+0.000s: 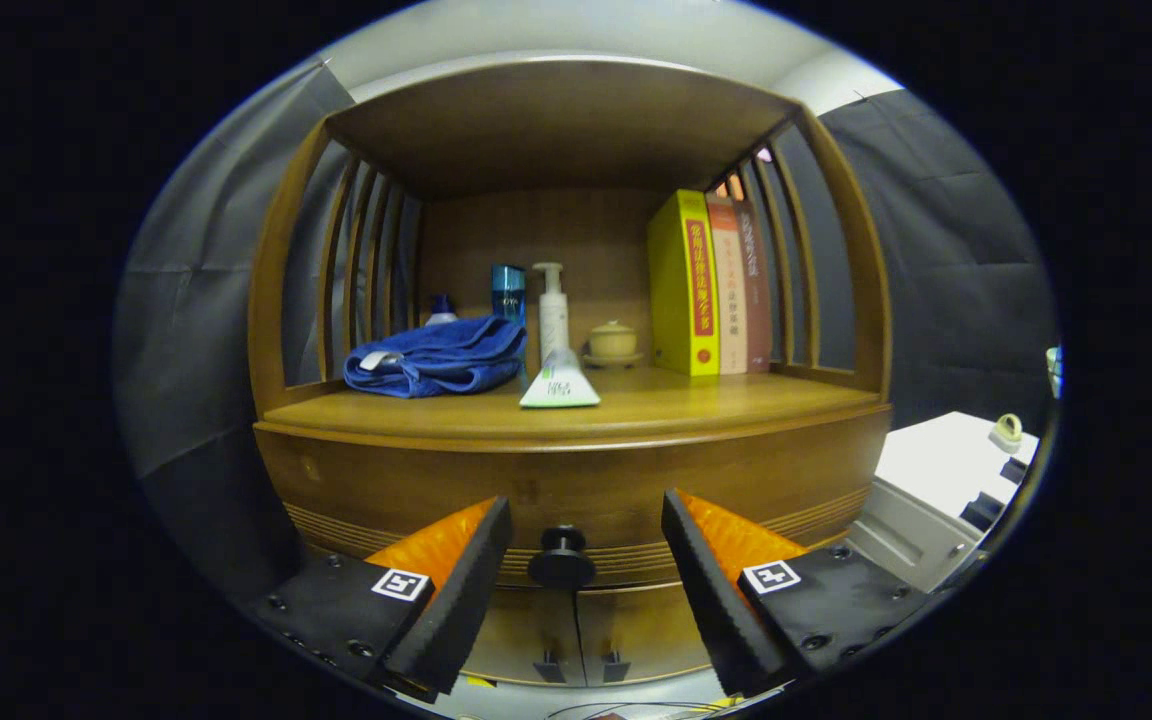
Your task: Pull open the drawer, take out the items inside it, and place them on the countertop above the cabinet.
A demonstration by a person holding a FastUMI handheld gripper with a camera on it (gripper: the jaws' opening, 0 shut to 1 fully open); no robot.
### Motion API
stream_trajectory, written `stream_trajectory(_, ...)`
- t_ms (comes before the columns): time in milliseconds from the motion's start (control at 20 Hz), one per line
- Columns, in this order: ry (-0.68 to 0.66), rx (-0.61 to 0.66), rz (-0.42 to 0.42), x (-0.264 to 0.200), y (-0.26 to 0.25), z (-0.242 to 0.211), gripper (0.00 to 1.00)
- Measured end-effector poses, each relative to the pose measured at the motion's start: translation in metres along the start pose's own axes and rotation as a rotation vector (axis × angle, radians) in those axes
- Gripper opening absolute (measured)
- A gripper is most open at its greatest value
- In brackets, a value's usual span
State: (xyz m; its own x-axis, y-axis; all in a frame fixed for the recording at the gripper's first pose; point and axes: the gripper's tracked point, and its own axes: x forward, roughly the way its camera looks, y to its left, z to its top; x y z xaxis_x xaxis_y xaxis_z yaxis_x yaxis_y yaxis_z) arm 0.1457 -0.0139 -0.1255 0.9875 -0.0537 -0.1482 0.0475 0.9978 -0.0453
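Two tool (586, 520) fingers open, flanking drawer knob (561, 560), untouched.

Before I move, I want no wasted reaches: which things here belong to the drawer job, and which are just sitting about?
For the job:
drawer, shut
knob, between the open tool's fingers, untouched
countertop

Sitting about:
towel
tube
pump bottle
blue bottle
lidded cup
books

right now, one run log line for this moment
phase: approach | claw: open, fingers either side of drawer knob, not touching | drawer: closed | countertop: blue towel, tube, bottles, books
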Motion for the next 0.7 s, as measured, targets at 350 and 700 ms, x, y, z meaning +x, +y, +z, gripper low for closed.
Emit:
stream_trajectory(350,-0.105,0.013,0.016,-0.122,-0.012,0.078,0.98)
stream_trajectory(700,-0.11,0.008,0.079,-0.207,-0.029,0.107,0.98)
